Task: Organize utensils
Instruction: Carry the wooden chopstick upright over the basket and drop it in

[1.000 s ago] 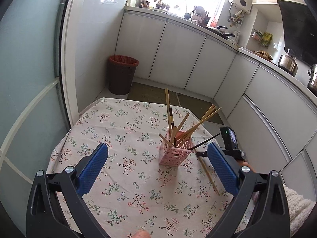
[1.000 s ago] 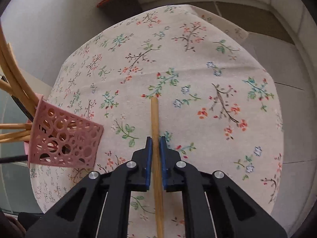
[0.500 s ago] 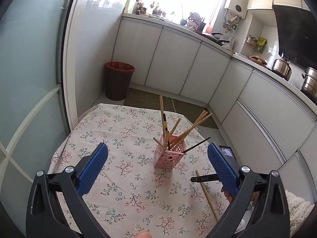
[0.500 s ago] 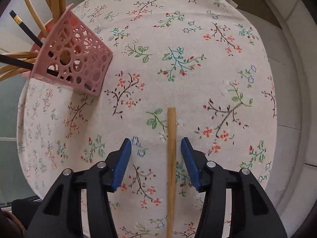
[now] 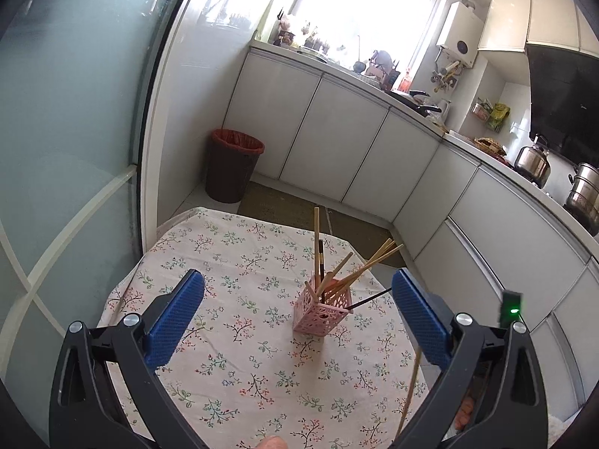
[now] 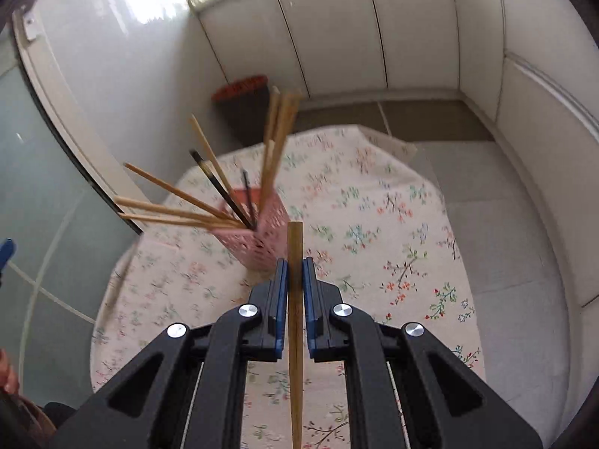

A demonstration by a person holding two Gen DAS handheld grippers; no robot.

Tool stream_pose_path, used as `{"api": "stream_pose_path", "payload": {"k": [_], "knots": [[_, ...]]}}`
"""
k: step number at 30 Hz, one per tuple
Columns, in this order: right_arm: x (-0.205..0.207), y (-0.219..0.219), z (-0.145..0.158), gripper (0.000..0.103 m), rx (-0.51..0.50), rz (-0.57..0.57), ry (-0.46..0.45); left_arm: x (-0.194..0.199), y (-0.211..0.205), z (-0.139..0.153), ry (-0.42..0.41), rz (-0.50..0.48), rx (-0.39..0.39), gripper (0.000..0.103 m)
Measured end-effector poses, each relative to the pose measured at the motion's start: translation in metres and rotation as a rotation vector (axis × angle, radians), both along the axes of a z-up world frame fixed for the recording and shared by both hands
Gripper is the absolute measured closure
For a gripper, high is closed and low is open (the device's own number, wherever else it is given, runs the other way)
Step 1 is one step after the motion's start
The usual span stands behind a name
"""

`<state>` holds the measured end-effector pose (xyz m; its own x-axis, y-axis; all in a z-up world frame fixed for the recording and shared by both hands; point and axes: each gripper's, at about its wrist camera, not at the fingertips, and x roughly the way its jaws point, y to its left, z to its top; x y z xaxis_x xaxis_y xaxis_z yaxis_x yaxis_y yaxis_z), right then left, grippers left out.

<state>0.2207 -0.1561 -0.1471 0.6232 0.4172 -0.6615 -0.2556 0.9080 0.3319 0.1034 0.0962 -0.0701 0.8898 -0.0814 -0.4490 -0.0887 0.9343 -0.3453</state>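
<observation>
A pink perforated holder (image 5: 322, 310) stands on the floral tablecloth (image 5: 232, 321) and holds several wooden and black chopsticks that fan outward. It also shows in the right wrist view (image 6: 258, 239). My right gripper (image 6: 295, 275) is shut on a wooden chopstick (image 6: 295, 247), held lifted above the table just right of the holder. The same chopstick (image 5: 411, 385) shows in the left wrist view at the right, hanging beside the table edge. My left gripper (image 5: 297, 318) is wide open and empty, held high above the table's near side.
White kitchen cabinets (image 5: 337, 142) run along the back and right. A dark bin with a red liner (image 5: 234, 164) stands on the floor beyond the table. A glass door (image 5: 67, 149) is at the left. Pots (image 5: 531, 159) sit on the counter.
My right gripper opened over the chopstick lying on the cloth, then closed on it and lifted it toward the holder. My left gripper rose higher and stayed open.
</observation>
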Motion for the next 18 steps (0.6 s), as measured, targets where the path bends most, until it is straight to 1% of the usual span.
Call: {"api": "stream_pose_path", "payload": {"k": [1,4,6,9,11,12,14,18], "knots": [[-0.005,-0.006,0.018,0.095,0.024,-0.008,-0.037,-0.001,0.0,0.001,-0.003,0.004,0.002,0.007],[-0.023,-0.005,0.063,0.095,0.092,-0.042,-0.137,-0.003,0.001,0.003,-0.002,0.019,0.014,0.007],[-0.034,0.001,0.092,0.095,0.122,-0.057,-0.231,-0.004,0.001,0.004,0.003,0.023,0.021,0.007],[-0.044,0.009,0.132,0.095,0.151,-0.112,-0.415,-0.004,0.0,0.004,0.012,0.036,0.048,0.007],[-0.046,0.016,0.151,0.094,0.156,-0.181,-0.55,-0.004,0.001,0.004,0.014,0.041,0.048,0.007],[-0.046,0.021,0.156,0.094,0.154,-0.222,-0.618,-0.003,0.002,0.002,0.015,0.04,0.043,0.007],[-0.034,0.028,0.157,0.094,0.157,-0.303,-0.707,-0.001,0.005,0.001,0.019,0.044,0.036,0.007],[-0.001,0.039,0.14,0.094,0.179,-0.406,-0.768,0.003,0.013,-0.003,0.028,0.054,0.025,0.007]]}}
